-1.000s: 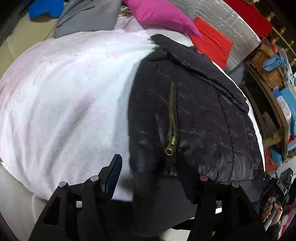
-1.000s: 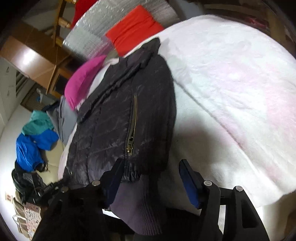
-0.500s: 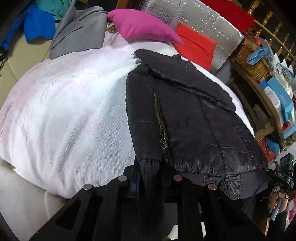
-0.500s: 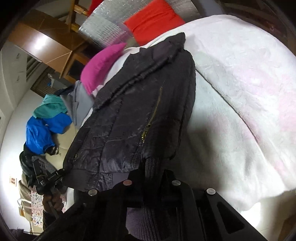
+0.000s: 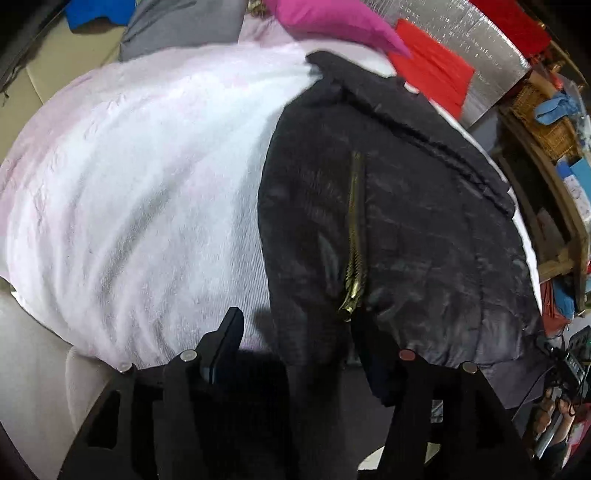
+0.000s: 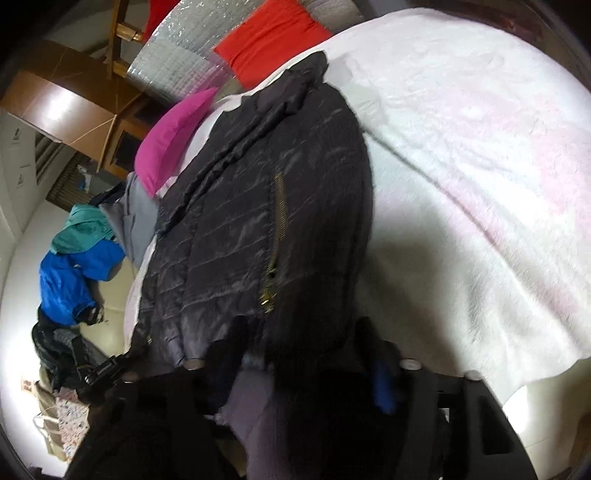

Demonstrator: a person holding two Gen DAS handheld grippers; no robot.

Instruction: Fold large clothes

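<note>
Jacket: the black quilted jacket (image 5: 406, 229) lies on the white bedspread (image 5: 140, 192), toward one side of the bed, with its ribbed cuff (image 5: 306, 354) and hem hanging at the near edge.
Left gripper: the left gripper (image 5: 295, 339) has just been opening; its jaws stand apart astride the cuff, and the pads do not look pressed on the cloth.
Right gripper: the right gripper (image 6: 303, 347) has likewise just been opening — the same dark sleeve end lies between its jaws, loose as far as the blurred view lets one judge.
Risk, slipping: with neither gripper clamping, the cuff and the hem overhanging the edge may slide off the bed and drag the sleeve out of its fold.
Risk, bulk: the padding looks springy, so a fold laid over it may well reopen by itself.
Risk, snag: the brass zipper (image 5: 354, 236) lies just beyond the left jaws; a pad closing there could catch metal instead of cloth.
Risk, crowding: both grippers sit at one spot, so a bump between them seems possible.
Long axis: it runs from the near hem up the bed to the collar (image 5: 402, 122).
Pointing: collar toward the magenta pillow (image 5: 332, 18) and red cushion (image 5: 432, 74) — hem toward the cameras.
</note>
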